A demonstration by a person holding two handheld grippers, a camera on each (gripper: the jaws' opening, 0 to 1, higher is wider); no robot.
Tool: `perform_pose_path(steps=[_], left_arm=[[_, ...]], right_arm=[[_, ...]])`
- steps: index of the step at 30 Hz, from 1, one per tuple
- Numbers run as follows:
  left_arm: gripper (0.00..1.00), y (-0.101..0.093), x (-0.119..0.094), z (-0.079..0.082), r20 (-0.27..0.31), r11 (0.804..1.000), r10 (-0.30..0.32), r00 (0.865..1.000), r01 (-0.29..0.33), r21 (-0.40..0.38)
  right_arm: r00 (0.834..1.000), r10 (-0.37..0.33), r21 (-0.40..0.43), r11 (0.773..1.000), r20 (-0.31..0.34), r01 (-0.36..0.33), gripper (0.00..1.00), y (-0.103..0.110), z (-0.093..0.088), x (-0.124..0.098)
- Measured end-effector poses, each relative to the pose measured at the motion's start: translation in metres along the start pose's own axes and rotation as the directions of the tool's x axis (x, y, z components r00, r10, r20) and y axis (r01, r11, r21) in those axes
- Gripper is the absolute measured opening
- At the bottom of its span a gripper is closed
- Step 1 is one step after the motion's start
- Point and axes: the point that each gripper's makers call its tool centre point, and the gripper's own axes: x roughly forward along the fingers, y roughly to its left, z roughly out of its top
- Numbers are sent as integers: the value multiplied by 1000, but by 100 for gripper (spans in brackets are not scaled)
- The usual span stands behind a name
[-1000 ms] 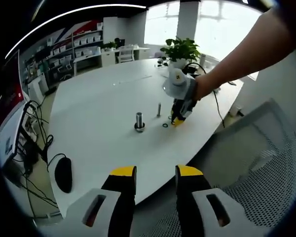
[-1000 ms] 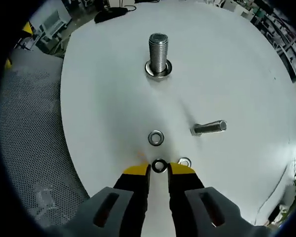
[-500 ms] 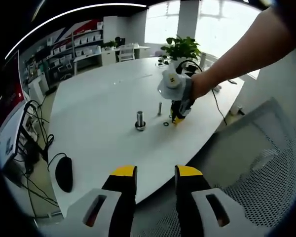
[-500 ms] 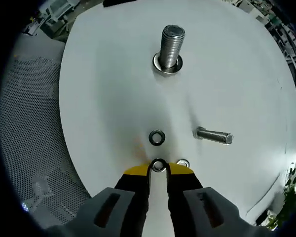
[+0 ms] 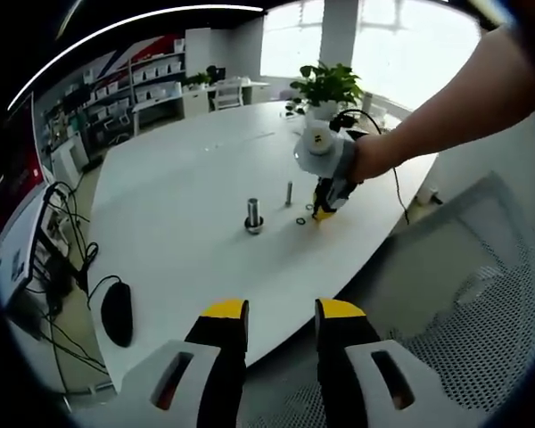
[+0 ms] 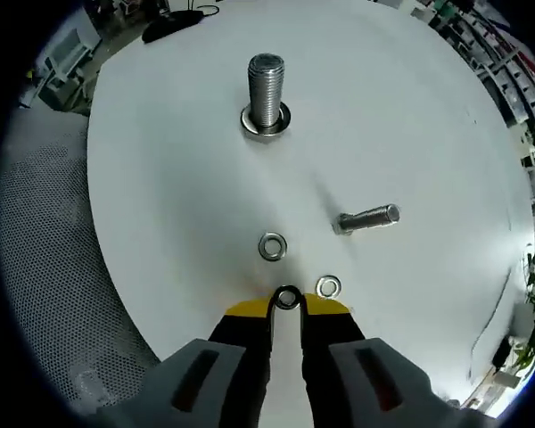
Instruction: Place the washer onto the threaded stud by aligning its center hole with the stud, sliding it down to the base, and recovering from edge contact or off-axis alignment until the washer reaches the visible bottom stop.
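Observation:
The large threaded stud (image 6: 265, 94) stands upright on the white table (image 6: 160, 196), with a ring at its base. My right gripper (image 6: 287, 303) is near the table edge, shut on a small dark washer (image 6: 287, 298) pinched between its yellow fingertips (image 6: 248, 308). Two more washers lie close by, one (image 6: 272, 246) just ahead and one (image 6: 328, 286) to the right. A thinner stud (image 6: 367, 218) stands to the right. In the left gripper view my left gripper (image 5: 281, 312) hangs open off the table edge, far from the stud (image 5: 253, 217) and the right gripper (image 5: 325, 209).
A person's arm (image 5: 446, 98) reaches in from the upper right. A black mouse (image 5: 116, 314) and cables lie at the table's left edge. A potted plant (image 5: 325, 86) stands at the far end. A mesh chair (image 5: 481, 294) is at the right.
The right gripper's jaws have closed in on the small washer, which was lying between them a second ago. Its view has shifted slightly. The left gripper has stayed put.

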Motion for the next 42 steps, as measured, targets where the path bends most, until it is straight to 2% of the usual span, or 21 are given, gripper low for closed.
perform_pose_path(steps=[4, 10, 11, 12, 13, 17, 19, 21, 28, 37, 42], left_arm=[[28, 0, 1, 1, 0, 1000, -1, 1000, 1, 1], [28, 0, 2, 0, -5, 1000, 0, 1000, 0, 7], [28, 1, 2, 0, -3, 1000, 1, 1000, -1, 5], [28, 2, 3, 1, 3, 1000, 2, 1000, -2, 3], [28, 1, 2, 2, 6, 1000, 3, 1000, -3, 2], [27, 1, 1, 1, 1, 1000, 4, 1000, -4, 5], [27, 0, -2, 2, 2, 1000, 7, 1000, -7, 7], [27, 3, 1, 2, 9, 1000, 12, 1000, -12, 1], [27, 4, -1, 1, 7, 1000, 30, 1000, -30, 1], [27, 6, 0, 0, -1, 999, 38, 999, -38, -6], [27, 8, 0, 0, 0, 999, 42, 999, -42, -11]], right_arm=[[999, 1, 55, 998, 36, -3, 13, -7, 1, -1], [992, -23, 128, 992, 123, 8, 13, -20, 17, -30], [989, -31, 134, 991, 142, 12, 13, -36, 22, -25], [987, -45, 134, 991, 156, 23, 13, -40, 25, -28], [983, -54, 142, 989, 176, 29, 13, -35, 30, -42], [977, -61, 111, 993, 202, 39, 13, -42, 45, -51], [976, -63, 95, 995, 208, 44, 13, -45, 49, -51], [973, -63, 93, 995, 222, 43, 13, -57, 51, -43], [967, -61, 36, 998, 248, 54, 13, -50, 69, -49], [970, -55, 14, 998, 235, 54, 13, -57, 73, -36], [969, -47, 7, 999, 243, 46, 13, -54, 74, -40]])
